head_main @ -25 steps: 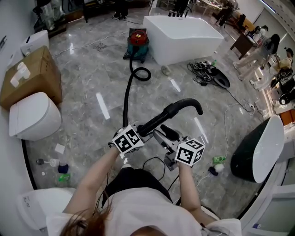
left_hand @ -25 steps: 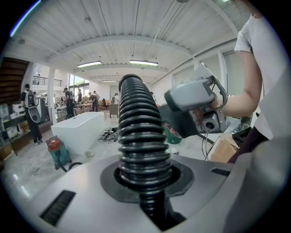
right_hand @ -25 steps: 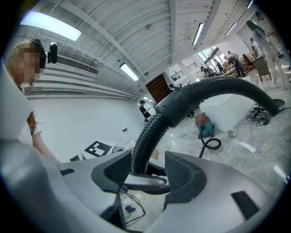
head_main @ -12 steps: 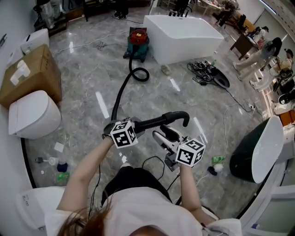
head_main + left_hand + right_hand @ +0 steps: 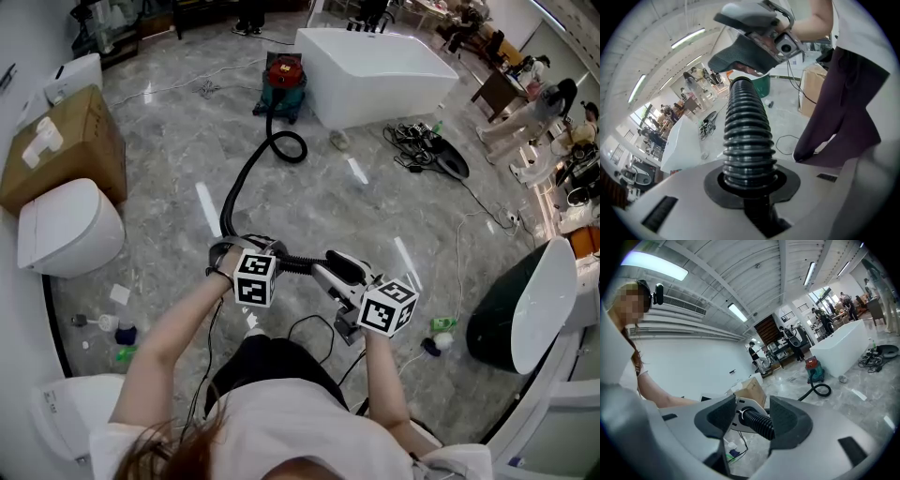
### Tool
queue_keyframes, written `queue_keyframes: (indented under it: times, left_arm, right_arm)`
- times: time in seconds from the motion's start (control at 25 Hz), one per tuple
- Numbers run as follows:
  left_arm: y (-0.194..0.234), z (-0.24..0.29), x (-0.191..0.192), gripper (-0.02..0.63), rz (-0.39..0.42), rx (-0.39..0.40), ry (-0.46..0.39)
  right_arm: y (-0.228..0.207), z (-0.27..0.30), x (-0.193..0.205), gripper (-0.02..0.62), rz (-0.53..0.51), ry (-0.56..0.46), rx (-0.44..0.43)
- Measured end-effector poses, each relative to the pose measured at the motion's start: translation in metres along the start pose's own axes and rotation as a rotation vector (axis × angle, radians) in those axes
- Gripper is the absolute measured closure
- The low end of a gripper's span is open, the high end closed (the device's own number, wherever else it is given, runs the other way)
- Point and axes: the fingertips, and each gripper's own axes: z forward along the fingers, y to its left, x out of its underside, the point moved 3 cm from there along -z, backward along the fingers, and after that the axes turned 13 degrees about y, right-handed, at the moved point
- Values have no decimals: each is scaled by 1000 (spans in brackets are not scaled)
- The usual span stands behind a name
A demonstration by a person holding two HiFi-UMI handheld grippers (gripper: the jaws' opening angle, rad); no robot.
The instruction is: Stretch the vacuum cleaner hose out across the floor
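I'm looking down at a grey marble floor (image 5: 169, 187) that fills most of the head view. A white tub (image 5: 375, 61) stands at the far side, right of centre. At the left a white toilet (image 5: 66, 230) sits near a brown box (image 5: 61, 150) that stands just beyond it. The red-topped vacuum (image 5: 283, 84) is parked far off, just beside the tub's left end. The black ribbed hose (image 5: 246, 178) leaves it, curls into one loop on the floor just this side of the vacuum, then runs nearer and leftward up to my tongs. There it bends and passes to the right, level, from one tong to the other. My left gripper (image 5: 232, 251) points steeply down and is clamped on the hose, whose ribs sit snug in the round notch between the jaws. My right gripper (image 5: 330, 272) is held nearly level just to the right, jaws wide apart. The hose's end reaches in between its dark pads, lying close to one with a clear gap to the other, so nothing is pinched there. A tangle of cables (image 5: 412, 141) lies right of the tub, and a few small bottles (image 5: 122, 333) lie on the floor near the toilet.
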Motion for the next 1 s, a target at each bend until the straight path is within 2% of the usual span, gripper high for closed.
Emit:
queue_keyframes:
  times: [0.2, 0.28, 0.4, 0.48, 0.56, 0.68, 0.84, 1.0]
  left_arm:
    - [-7, 0, -7, 523, 108, -20, 25]
    - [-7, 0, -10, 523, 127, -15, 23]
    - [-9, 0, -12, 523, 146, -1, 21]
    - [-11, 0, -10, 523, 156, 8, 20]
    - [-11, -1, -10, 523, 165, 18, 18]
    - [-9, -1, -12, 523, 182, 20, 25]
    - [-8, -2, -18, 523, 212, 28, 31]
    - [-10, -6, -24, 523, 219, 34, 24]
  right_arm:
    - [-5, 4, 3, 379, -8, 24, -1]
    - [-5, 6, 7, 380, -53, 84, -20]
    - [0, 12, 21, 380, -219, 284, -73]
    - [1, 18, 28, 380, -354, 424, -75]
    - [0, 25, 32, 379, -444, 546, -95]
    - [-2, 33, 38, 379, -508, 707, -153]
    - [-6, 50, 47, 379, -603, 882, -170]
    - [1, 64, 60, 380, -692, 979, -190]
